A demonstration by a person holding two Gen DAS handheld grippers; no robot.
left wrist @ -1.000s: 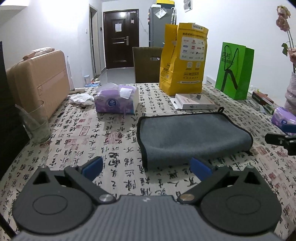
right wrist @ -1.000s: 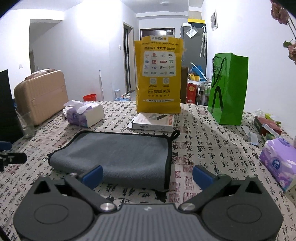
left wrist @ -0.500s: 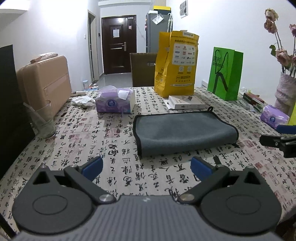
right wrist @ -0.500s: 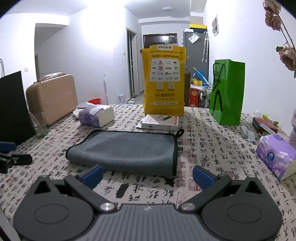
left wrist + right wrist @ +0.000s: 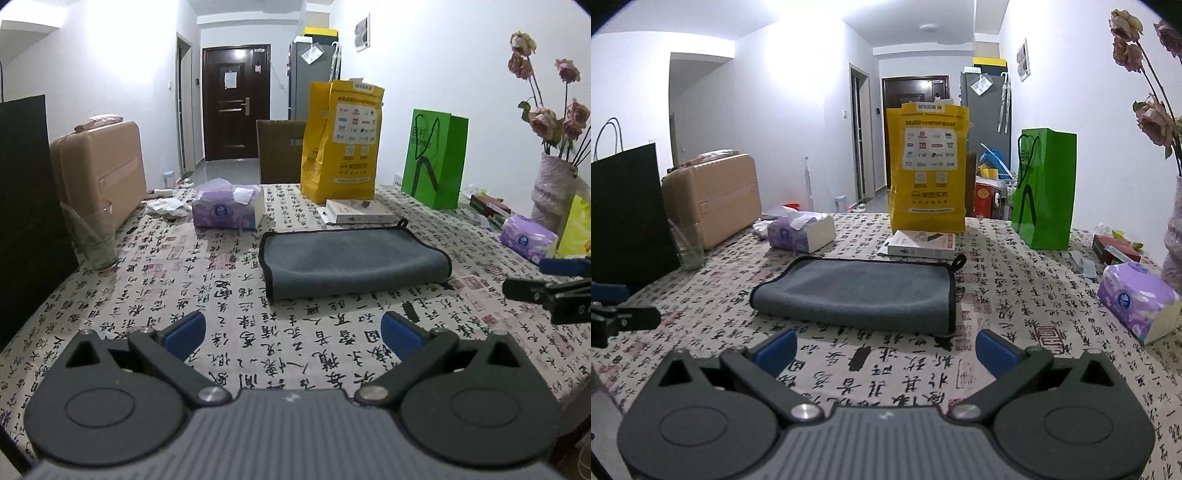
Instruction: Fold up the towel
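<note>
A grey towel [image 5: 351, 260] with black trim lies folded flat on the patterned tablecloth [image 5: 155, 295]; it also shows in the right wrist view [image 5: 860, 291]. My left gripper [image 5: 291, 334] is open and empty, held back from the towel's near edge. My right gripper [image 5: 886, 349] is open and empty, also short of the towel. The right gripper shows at the right edge of the left wrist view [image 5: 554, 280]. The left gripper shows at the left edge of the right wrist view [image 5: 617, 314].
Behind the towel lie a white box [image 5: 356, 216], a yellow bag [image 5: 341, 142] and a green bag [image 5: 434, 158]. A tissue pack [image 5: 229, 210] and a glass [image 5: 92, 236] stand left. Another tissue pack [image 5: 1137, 302] and a vase [image 5: 552, 192] stand right.
Both grippers have pulled back and up from the towel, which now looks smaller and farther off. Both stay open. The towel has not moved.
</note>
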